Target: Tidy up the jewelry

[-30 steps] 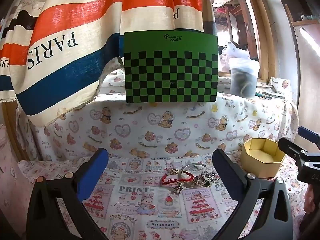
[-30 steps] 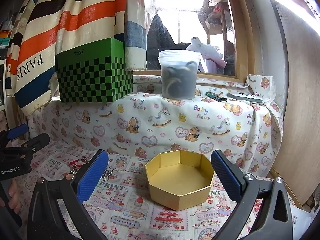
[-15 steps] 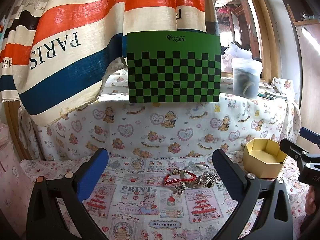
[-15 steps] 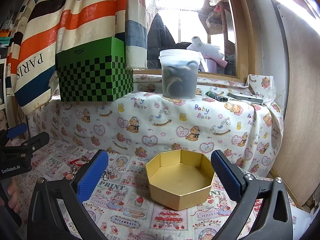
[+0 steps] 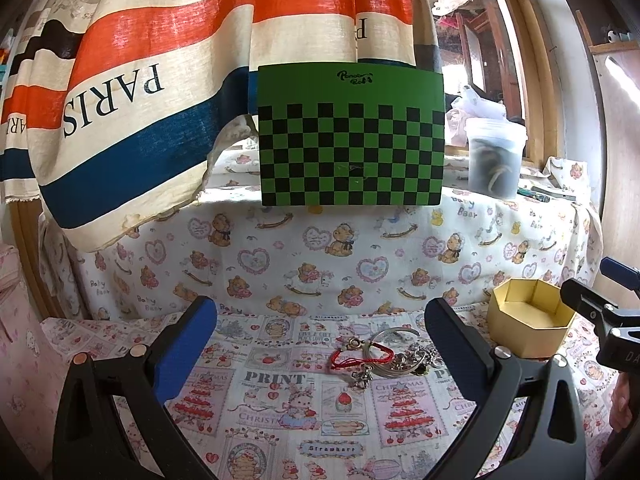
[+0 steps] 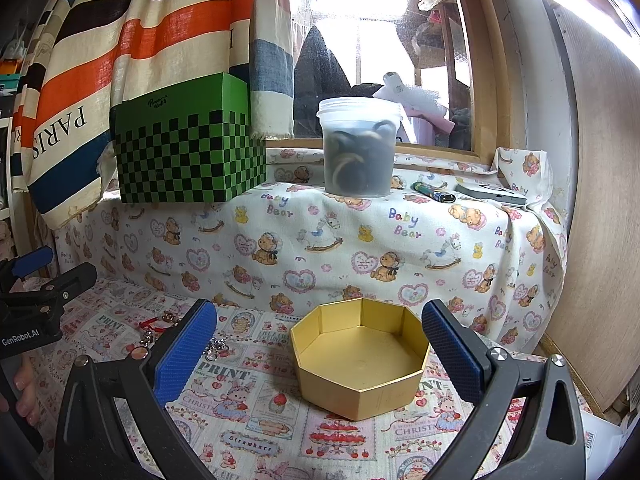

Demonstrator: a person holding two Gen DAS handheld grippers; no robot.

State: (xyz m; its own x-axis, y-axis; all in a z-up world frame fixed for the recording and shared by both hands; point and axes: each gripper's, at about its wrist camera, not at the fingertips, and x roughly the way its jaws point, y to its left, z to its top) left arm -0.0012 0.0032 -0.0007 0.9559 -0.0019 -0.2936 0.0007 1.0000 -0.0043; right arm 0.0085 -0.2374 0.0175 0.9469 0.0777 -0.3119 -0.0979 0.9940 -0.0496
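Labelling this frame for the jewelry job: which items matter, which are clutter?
Job:
- jewelry pile
- gold box, empty
- left gripper, open
- right gripper, open

Clutter:
- green checkered box
- plastic tub
- lighter
- striped cloth

We read "PARIS" on the striped curtain (image 5: pixel 168 92), and "HERMES" upside down near its top in the right wrist view. The green box (image 5: pixel 351 136) carries a small black script logo we cannot make out. The teddy cloth (image 6: pixel 404 222) says "Baby Bear" over and over. The tablecloth (image 5: pixel 276 380) shows "PRINT", "CHRISTMAS" and "Strawberry". The left hand-held gripper (image 6: pixel 24 338) bears "GenRobot.AI"; on the right hand-held gripper (image 5: pixel 630 356) only "DA" shows.
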